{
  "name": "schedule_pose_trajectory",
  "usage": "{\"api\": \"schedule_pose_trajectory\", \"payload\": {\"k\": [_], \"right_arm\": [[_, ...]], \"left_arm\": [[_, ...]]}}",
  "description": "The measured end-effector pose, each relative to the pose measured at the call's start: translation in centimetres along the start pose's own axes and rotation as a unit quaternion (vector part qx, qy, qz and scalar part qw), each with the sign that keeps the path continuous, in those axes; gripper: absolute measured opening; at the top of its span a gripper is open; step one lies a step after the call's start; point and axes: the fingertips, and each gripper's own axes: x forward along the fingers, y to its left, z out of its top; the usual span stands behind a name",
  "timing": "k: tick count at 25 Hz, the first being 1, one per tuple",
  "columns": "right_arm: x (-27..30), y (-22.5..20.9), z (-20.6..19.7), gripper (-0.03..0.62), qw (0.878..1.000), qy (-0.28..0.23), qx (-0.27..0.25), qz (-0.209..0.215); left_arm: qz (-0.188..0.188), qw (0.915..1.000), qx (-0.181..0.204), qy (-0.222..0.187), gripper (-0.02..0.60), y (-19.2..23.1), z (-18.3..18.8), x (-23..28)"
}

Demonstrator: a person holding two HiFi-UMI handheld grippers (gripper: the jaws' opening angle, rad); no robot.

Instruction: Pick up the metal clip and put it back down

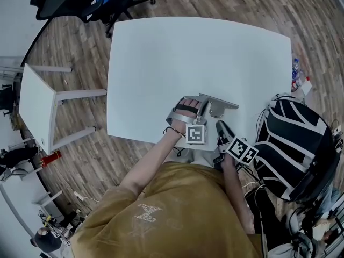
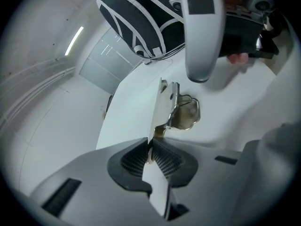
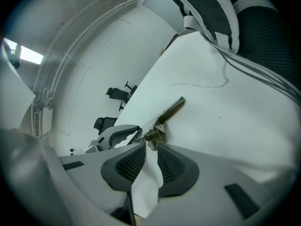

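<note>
Left gripper (image 2: pixel 151 145) jaws clenched on metal clip (image 2: pixel 165 108) edge, right gripper (image 3: pixel 149 149) jaws slightly parted, clip just past their tips, seemingly untouched

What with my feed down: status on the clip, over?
Left gripper shut on metal clip, plate edge. Right gripper at its wire handle, jaws apart, grip unclear. Nothing else on table.
</note>
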Motion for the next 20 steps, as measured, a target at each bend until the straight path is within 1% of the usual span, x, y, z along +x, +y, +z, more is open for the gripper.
{"api": "schedule_pose_trajectory", "payload": {"k": [2,3,4,6,8,10,12,14,16,17,18,20], "right_arm": [[0.0,0.6,1.2,0.066,0.999,0.002,-0.052,-0.010],[0.0,0.9,2.0,0.065,0.997,0.006,-0.081,-0.017],[0.2,1.1,2.8,0.064,0.995,0.008,-0.099,-0.018],[0.8,1.4,4.4,0.064,0.995,0.009,-0.101,-0.011],[1.4,1.0,5.2,0.064,0.995,0.015,-0.100,-0.016],[2.0,0.3,5.3,0.065,0.993,0.030,-0.109,-0.033],[2.7,-0.3,5.1,0.065,0.989,0.051,-0.126,-0.057],[3.1,-0.2,5.0,0.064,0.986,0.064,-0.137,-0.070],[3.1,-0.1,5.0,0.064,0.986,0.071,-0.132,-0.073],[2.9,-0.1,4.9,0.065,0.988,0.073,-0.118,-0.068],[2.7,-0.1,4.7,0.065,0.991,0.075,-0.094,-0.059],[2.4,-0.1,4.0,0.066,0.996,0.080,-0.023,-0.027]], "left_arm": [[-0.011,0.9999,-0.001,-0.004,0.038,-0.3,0.0,0.1],[-0.013,0.9999,0.000,-0.005,0.038,-0.3,0.0,0.1],[-0.010,0.9999,0.003,-0.004,0.038,-0.2,-0.1,0.2],[0.002,1.0000,0.008,-0.003,0.037,0.2,-0.1,0.2],[0.000,1.0000,0.007,-0.007,0.037,0.1,0.0,0.2],[-0.004,0.9998,0.016,-0.007,0.037,-0.2,0.0,0.2],[0.000,0.9997,0.025,-0.007,0.036,0.0,-0.2,0.2],[0.005,0.9996,0.028,-0.006,0.036,0.2,-0.2,0.2],[0.012,0.9995,0.029,-0.005,0.037,0.4,-0.2,0.2],[0.018,0.9993,0.031,-0.005,0.037,0.5,-0.1,0.2],[0.022,0.9991,0.035,-0.005,0.036,0.6,0.0,0.2],[0.024,0.9989,0.040,-0.004,0.037,0.7,0.0,0.3]]}}
